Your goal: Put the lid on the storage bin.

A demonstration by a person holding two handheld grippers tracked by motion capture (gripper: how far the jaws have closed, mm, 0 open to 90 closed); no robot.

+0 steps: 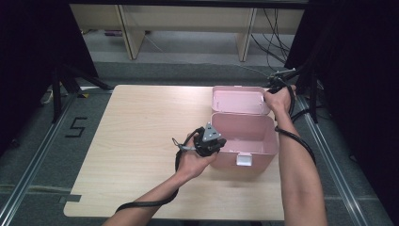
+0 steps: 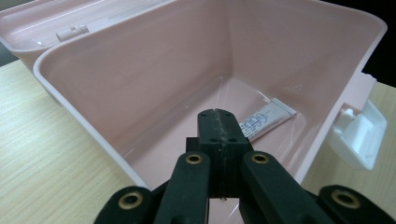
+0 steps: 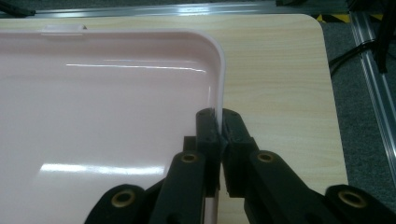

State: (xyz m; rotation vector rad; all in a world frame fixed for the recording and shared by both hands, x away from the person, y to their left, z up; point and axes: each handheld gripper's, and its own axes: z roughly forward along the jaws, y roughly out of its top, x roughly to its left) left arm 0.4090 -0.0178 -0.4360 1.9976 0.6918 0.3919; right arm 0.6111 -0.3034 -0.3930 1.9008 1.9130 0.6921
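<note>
Pinching the rim of the pink lid point(image 3: 107, 116) with the right gripper point(image 3: 218, 122), jaws closed on the thin plastic edge near the lid's rounded corner, one jaw inside the lid and one outside. Lid swung back and standing open behind the pink box point(image 1: 247, 136), hinged along the box's far edge. Beyond and to the outer side of these jaws, bare wooden table point(image 3: 280, 70), then its rounded corner and a metal rail point(image 3: 373, 93) on the grey floor.

Hovering over the near left corner of the box with the left gripper point(image 2: 218, 122), jaws pressed fully together and holding nothing. Pointing down into the open box, tips just above the rim and clear of the walls. Straight ahead of the tips, lying flat on the box floor against the far wall, a small white tube point(image 2: 266, 120) with printed text. To the right of the jaws, outside the box wall, a white latch point(image 2: 357, 135) hanging open. To the left, the box rim and then table.

Seen from the high view: left gripper point(image 1: 210, 141) at the box's left front, left hand point(image 1: 190, 162) wrapped around it, cable trailing back along the forearm; right hand point(image 1: 278, 100) raised at the lid's right far corner, both arms reaching in from the near edge of the table point(image 1: 141, 141).
</note>
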